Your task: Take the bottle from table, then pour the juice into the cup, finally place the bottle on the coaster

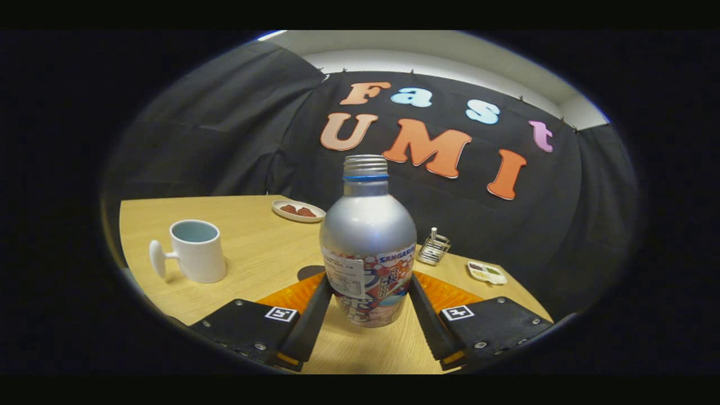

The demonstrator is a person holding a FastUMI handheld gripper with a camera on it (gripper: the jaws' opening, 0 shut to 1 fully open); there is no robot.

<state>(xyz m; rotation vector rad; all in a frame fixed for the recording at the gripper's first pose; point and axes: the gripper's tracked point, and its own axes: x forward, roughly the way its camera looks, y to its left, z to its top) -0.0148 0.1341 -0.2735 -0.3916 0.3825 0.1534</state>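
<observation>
Now, gripper view: fingers (368, 306) closed on bottle (368, 242), one pressing each side of labelled lower body. Bottle upright on wooden surface (253, 253), threaded neck uncapped. Cup (194, 250) well left of the fingers. Dark coaster (309, 272) peeks out behind left finger. Small plate (298, 211) beyond.

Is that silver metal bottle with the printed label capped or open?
Open, it seems: the silver metal bottle, upright on the table between the gripper fingers, shows bare screw threads on its neck.

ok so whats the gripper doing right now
gripper: jaws closed on the lower half of the bottle, which stands upright on the table.
</observation>
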